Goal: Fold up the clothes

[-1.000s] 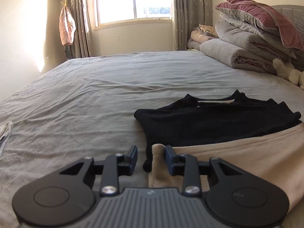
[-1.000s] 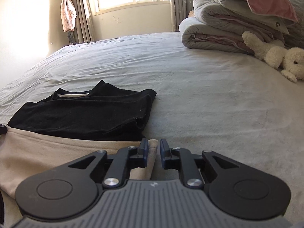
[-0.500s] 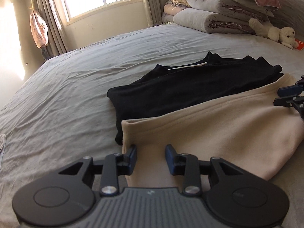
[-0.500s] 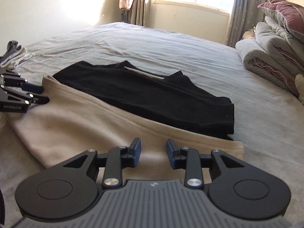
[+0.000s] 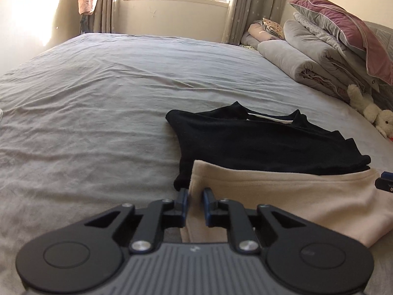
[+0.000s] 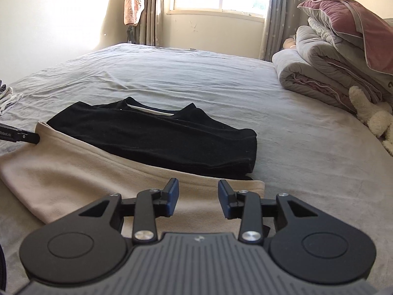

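Observation:
A beige garment [image 5: 282, 196] lies flat on the grey bed, overlapping the near edge of a folded black garment [image 5: 258, 145]. My left gripper [image 5: 195, 195] is at the beige garment's left corner, its jaws closing with the cloth edge pinched between the pads. Its tip also shows at the left of the right wrist view, left gripper [image 6: 19, 135]. My right gripper [image 6: 197, 191] hovers over the right end of the beige garment [image 6: 73, 172], just short of the black garment [image 6: 159, 140]. Its jaws are opening, and the pads touch no cloth.
The grey bed sheet [image 5: 98, 98] stretches wide to the left and the far side. Stacked quilts with a pink pillow [image 6: 331, 68] and a white plush toy [image 6: 373, 115] sit at the right. Pale clothes [image 6: 7, 98] lie at the far left edge.
My left gripper came back to the beige garment's left corner and its jaws narrowed onto the cloth. The right jaws spread wider over the right end.

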Tool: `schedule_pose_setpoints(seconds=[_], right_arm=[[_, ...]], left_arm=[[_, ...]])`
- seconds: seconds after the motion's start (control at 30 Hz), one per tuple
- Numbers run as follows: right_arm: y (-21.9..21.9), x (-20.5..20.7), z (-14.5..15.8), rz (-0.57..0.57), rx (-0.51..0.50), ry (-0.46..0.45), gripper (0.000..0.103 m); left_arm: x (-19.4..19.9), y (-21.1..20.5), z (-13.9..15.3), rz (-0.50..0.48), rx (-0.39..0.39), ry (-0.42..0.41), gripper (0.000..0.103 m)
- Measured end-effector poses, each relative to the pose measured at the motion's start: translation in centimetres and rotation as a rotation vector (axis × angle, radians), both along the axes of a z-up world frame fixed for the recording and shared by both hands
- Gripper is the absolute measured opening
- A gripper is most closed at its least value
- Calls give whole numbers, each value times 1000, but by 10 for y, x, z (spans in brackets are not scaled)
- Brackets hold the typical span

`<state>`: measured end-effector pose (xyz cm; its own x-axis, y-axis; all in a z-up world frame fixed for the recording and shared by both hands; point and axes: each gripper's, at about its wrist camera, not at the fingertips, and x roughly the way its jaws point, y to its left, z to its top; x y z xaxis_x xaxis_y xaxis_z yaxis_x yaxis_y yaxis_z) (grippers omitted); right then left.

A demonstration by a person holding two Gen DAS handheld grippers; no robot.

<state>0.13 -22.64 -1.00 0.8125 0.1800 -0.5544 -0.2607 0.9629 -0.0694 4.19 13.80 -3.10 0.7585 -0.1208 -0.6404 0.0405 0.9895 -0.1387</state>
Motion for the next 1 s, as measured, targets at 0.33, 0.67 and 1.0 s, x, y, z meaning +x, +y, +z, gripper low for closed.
schedule_pose_setpoints(seconds=[0.33, 0.67, 1.0], right_arm=[[-27, -15, 9, -49, 18, 47, 46], [-84, -23, 16, -220, 370, 242, 46], [-76, -32, 0, -190, 395, 339, 9]], left_arm=[[-4, 38, 9, 86, -271, 165, 34], [-34, 33, 6, 7, -310, 283, 35], [-60, 31, 12, 64, -295, 215, 5]])
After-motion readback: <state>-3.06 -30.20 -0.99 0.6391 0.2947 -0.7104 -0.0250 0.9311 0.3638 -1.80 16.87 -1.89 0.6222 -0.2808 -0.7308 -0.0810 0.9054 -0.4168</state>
